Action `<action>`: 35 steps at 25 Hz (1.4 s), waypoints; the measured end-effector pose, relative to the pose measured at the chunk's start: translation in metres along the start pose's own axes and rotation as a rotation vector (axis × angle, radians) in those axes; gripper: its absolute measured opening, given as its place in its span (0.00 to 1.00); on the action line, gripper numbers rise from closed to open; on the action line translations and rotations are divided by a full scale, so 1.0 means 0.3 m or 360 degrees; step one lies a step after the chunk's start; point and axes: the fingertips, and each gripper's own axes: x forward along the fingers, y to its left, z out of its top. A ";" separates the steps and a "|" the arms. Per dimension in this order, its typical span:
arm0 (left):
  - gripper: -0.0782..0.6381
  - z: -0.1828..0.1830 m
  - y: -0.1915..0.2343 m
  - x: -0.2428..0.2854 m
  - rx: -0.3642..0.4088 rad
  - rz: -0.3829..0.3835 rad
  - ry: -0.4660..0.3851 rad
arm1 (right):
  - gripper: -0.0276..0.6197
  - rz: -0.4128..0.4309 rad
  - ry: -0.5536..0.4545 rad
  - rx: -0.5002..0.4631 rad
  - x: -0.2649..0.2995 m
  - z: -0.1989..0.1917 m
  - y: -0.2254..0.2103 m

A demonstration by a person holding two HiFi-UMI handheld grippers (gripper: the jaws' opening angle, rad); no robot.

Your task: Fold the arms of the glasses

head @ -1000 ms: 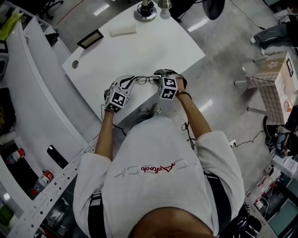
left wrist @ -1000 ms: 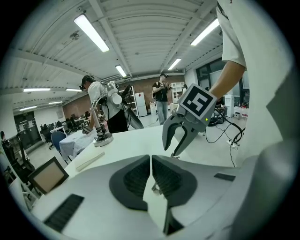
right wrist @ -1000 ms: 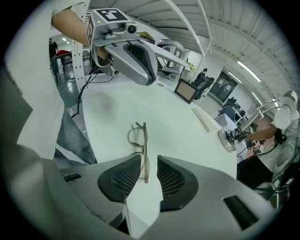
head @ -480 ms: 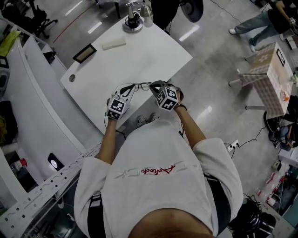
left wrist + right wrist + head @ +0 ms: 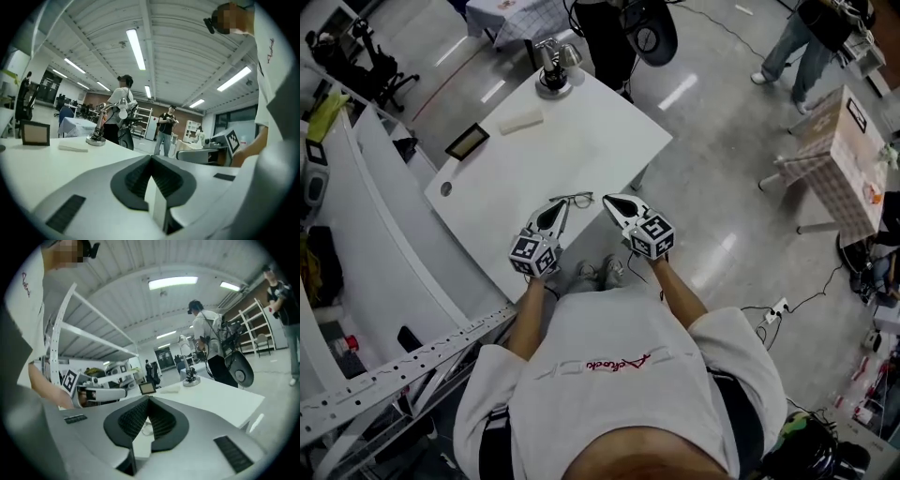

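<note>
Both grippers have drawn back and risen from the glasses (image 5: 573, 199), which they were crowding a second ago; the glasses now lie alone on the white table (image 5: 581, 141), close to its near edge, between the two gripper tips and touching neither; they are too small to tell whether their arms are folded. Just left of them, the left gripper (image 5: 560, 208) has its jaws together after closing a little further, with nothing between them; its own view (image 5: 151, 159) shows the pads meeting. Just right of them, the right gripper (image 5: 612, 201) is closed and empty too (image 5: 149, 400), having stood wide open a second ago. Farther up the table lie a dark picture frame (image 5: 469, 142) and a white block (image 5: 520, 120); a metal stand (image 5: 551, 80) sits at the far corner. Beyond the table, people (image 5: 811, 37) stand on the grey floor (image 5: 722, 141).
</note>
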 end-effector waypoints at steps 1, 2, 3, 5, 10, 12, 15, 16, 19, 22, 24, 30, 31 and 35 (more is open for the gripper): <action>0.15 0.017 -0.007 -0.005 -0.0040 -0.0005 -0.0040 | 0.05 0.0001 -0.0077 0.0061 -0.015 0.019 0.000; 0.15 0.034 -0.013 -0.011 -0.0078 -0.0008 -0.0082 | 0.05 -0.0002 -0.0147 0.0117 -0.029 0.038 -0.002; 0.15 0.049 -0.020 -0.017 -0.0116 -0.0011 -0.0123 | 0.05 -0.0011 -0.0209 0.0171 -0.044 0.055 -0.005; 0.15 0.070 -0.041 -0.027 -0.0175 -0.0020 -0.0184 | 0.05 -0.0036 -0.0325 0.0289 -0.084 0.088 -0.014; 0.15 0.073 -0.109 -0.026 -0.0169 -0.0081 -0.0189 | 0.05 -0.0076 -0.0458 0.0323 -0.169 0.146 -0.005; 0.15 0.065 -0.125 -0.039 -0.0160 -0.0093 -0.0184 | 0.05 -0.0092 -0.0451 0.0283 -0.183 0.149 0.009; 0.15 0.060 -0.153 -0.056 -0.0161 -0.0112 -0.0192 | 0.05 -0.0093 -0.0414 0.0188 -0.209 0.142 0.045; 0.15 0.057 -0.165 -0.064 -0.0156 -0.0118 -0.0195 | 0.05 -0.0091 -0.0398 0.0160 -0.220 0.134 0.060; 0.15 0.049 -0.198 -0.101 -0.0122 -0.0129 -0.0207 | 0.05 -0.0110 -0.0359 0.0106 -0.249 0.103 0.111; 0.15 0.027 -0.223 -0.167 -0.0115 -0.0109 -0.0213 | 0.05 -0.0149 -0.0330 0.0103 -0.282 0.060 0.170; 0.15 0.009 -0.231 -0.227 -0.0116 -0.0085 -0.0212 | 0.05 -0.0162 -0.0312 0.0100 -0.299 0.033 0.224; 0.15 -0.057 -0.266 -0.376 -0.0110 -0.0036 -0.0217 | 0.05 -0.0184 -0.0239 -0.0001 -0.345 -0.026 0.350; 0.15 -0.072 -0.281 -0.399 -0.0106 -0.0034 -0.0213 | 0.05 -0.0188 -0.0227 -0.0024 -0.361 -0.039 0.374; 0.15 -0.125 -0.346 -0.488 -0.0106 -0.0034 -0.0226 | 0.05 -0.0190 -0.0202 -0.0082 -0.425 -0.084 0.464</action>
